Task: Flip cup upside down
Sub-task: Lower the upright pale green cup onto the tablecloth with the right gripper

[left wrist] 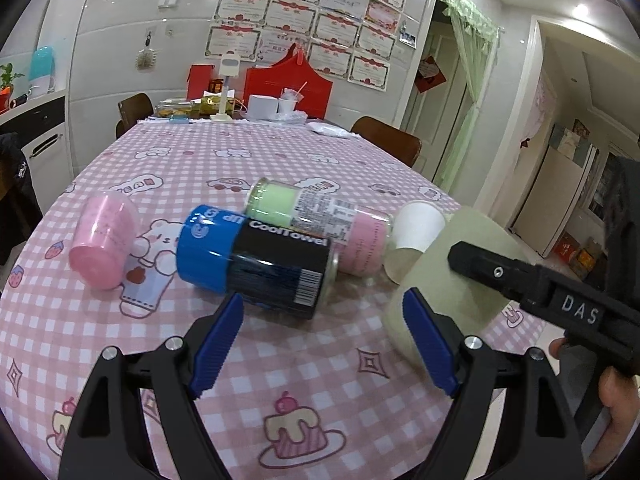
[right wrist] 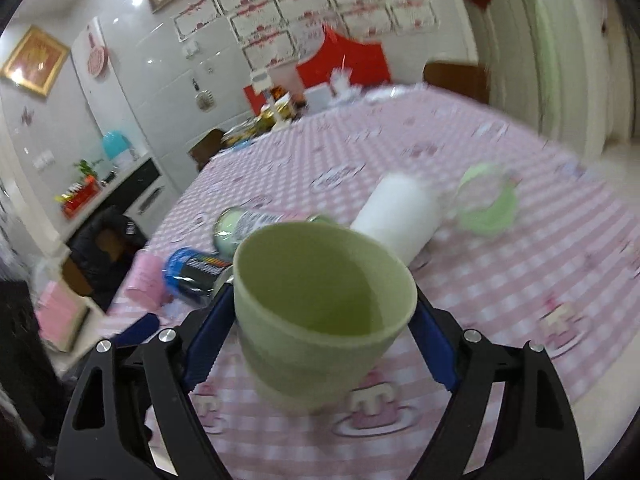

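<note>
The right gripper (right wrist: 322,316) clamps the green cup (right wrist: 320,304) between its blue pads (right wrist: 206,344), holding it above the pink checked tablecloth (right wrist: 500,280) with the mouth tipped toward the right wrist camera, so its bare inside shows. From the left wrist camera the same cup (left wrist: 452,280) sits at the right, with the right gripper's black body reaching in from that side (a fingertip of the person's right hand (left wrist: 616,384) shows beneath it). The left gripper (left wrist: 320,344) hovers low over the cloth, fingers spread wide and gripping nothing, pointed at the blue-and-black towel canister (left wrist: 256,260) lying on its side. A pink cup (left wrist: 104,244) lies left of it; a white cup (left wrist: 416,228) lies beyond.
</note>
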{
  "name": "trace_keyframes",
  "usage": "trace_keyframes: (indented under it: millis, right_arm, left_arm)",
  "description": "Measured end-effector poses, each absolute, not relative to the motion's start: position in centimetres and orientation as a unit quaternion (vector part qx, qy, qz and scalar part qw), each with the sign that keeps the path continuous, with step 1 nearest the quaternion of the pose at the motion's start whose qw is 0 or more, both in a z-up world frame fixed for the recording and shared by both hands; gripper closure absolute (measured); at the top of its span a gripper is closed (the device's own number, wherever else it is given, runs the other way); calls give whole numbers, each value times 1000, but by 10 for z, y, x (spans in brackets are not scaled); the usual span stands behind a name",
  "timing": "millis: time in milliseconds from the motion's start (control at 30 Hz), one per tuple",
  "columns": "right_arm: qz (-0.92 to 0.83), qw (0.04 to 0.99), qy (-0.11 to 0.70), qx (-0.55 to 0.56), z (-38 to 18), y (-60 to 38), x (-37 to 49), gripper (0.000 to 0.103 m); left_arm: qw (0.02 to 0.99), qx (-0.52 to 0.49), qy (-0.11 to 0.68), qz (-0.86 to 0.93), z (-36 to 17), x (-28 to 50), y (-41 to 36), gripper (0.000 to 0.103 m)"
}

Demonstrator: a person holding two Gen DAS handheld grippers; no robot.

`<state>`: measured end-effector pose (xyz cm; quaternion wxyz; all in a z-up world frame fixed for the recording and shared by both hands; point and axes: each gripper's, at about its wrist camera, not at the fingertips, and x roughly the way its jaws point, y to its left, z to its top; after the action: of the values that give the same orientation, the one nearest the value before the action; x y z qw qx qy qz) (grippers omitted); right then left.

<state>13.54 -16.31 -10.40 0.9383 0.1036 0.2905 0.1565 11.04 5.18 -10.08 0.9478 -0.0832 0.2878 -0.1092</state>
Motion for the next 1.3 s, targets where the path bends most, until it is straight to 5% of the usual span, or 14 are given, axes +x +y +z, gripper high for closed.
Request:
trace_keyframes:
  millis: [1300]
  right_arm:
    - [62, 970, 233, 0, -115, -179, 111, 24]
  left_arm:
    - [944, -71, 302, -109, -108, 113, 14, 23]
